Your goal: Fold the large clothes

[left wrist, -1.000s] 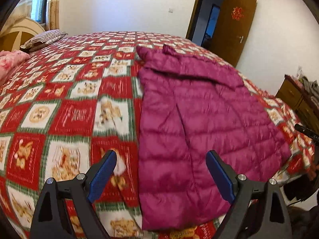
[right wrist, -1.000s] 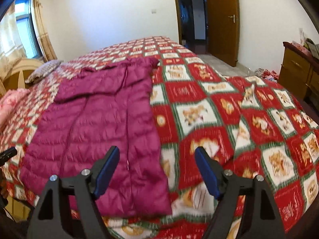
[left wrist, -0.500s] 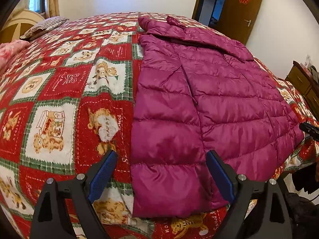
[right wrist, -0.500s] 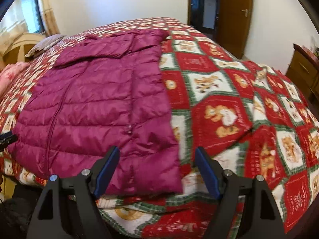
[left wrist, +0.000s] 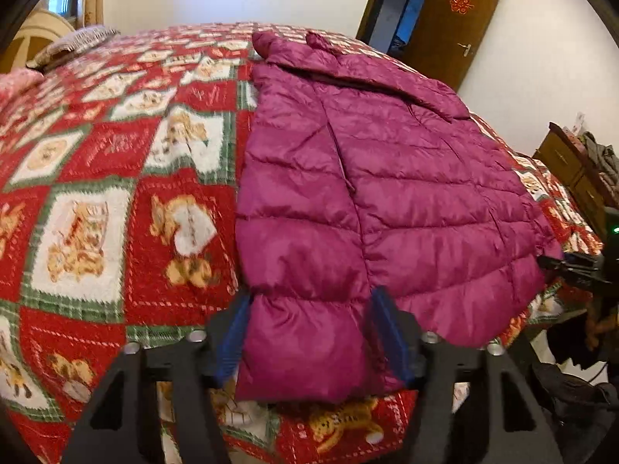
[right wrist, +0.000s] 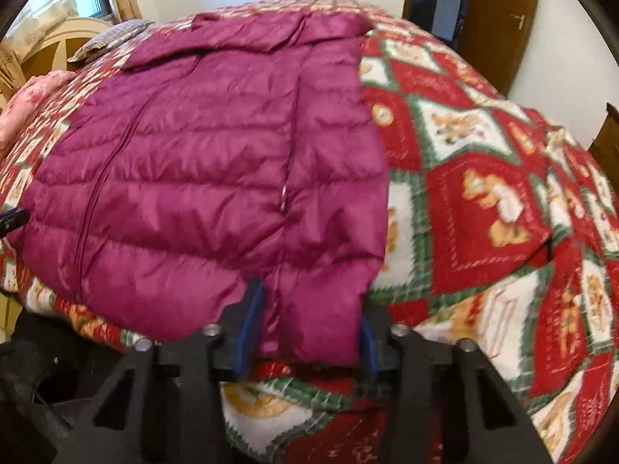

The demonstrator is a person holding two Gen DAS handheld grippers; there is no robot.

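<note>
The purple jacket (left wrist: pixel 367 193) lies flat on the bed (left wrist: pixel 96 212), its hem at the near edge and its sleeves seemingly already folded in; the lengthwise folds look left to do. The left claw (left wrist: pixel 309 332) has just been closing and pinches the hem's left corner, fabric bunched between its pads. The right claw (right wrist: pixel 305 321) has likewise been closing and clamps the hem's right corner. Both tilt steeply down onto the bed edge, side by side across the hem, placed to lift it.
</note>
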